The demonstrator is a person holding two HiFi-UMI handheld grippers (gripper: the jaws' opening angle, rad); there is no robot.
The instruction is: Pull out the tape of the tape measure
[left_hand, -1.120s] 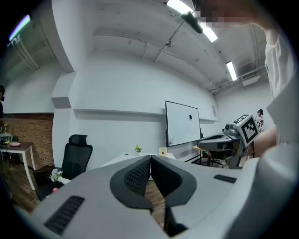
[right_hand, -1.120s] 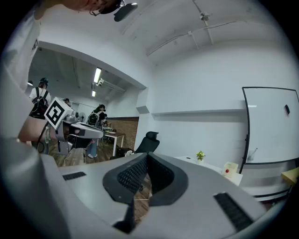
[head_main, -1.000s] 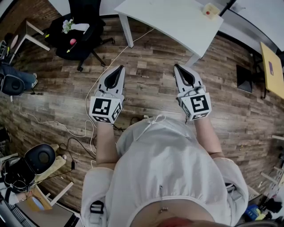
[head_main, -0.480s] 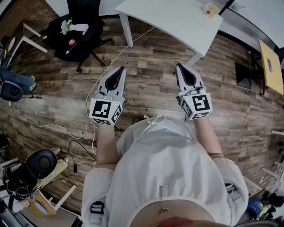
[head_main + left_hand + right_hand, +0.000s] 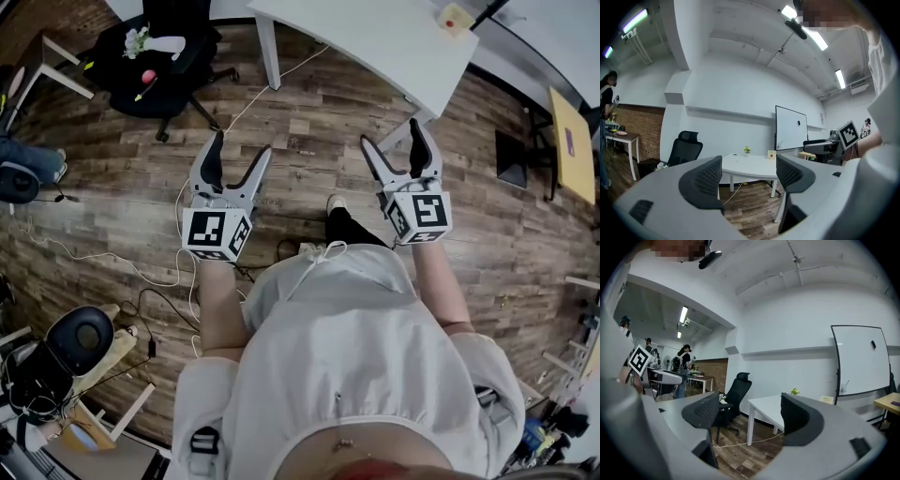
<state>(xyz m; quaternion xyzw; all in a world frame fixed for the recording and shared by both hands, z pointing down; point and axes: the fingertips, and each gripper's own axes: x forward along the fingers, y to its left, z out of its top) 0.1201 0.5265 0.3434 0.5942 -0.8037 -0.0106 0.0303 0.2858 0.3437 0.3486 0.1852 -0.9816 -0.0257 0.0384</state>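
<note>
A small cream box with a red spot (image 5: 457, 19), possibly the tape measure, lies near the far corner of the white table (image 5: 375, 42). It also shows in the left gripper view as a box (image 5: 772, 154) beside a little plant. My left gripper (image 5: 242, 143) and right gripper (image 5: 390, 133) are held level over the wooden floor, short of the table. Both have just been opening and stand open, with nothing between the jaws. The left gripper (image 5: 749, 171) faces the table head on. The right gripper (image 5: 750, 413) faces the table's corner (image 5: 768, 409).
A black office chair (image 5: 164, 56) carrying small items stands left of the table. Cables (image 5: 187, 253) trail across the floor. A whiteboard (image 5: 791, 127) stands behind the table. A yellow-topped table (image 5: 574, 141) is at the right, and another person (image 5: 685, 363) stands far off.
Both pairs of jaws went from shut to wide open. Both grippers moved a little toward the table, and the person's foot now shows between them.
</note>
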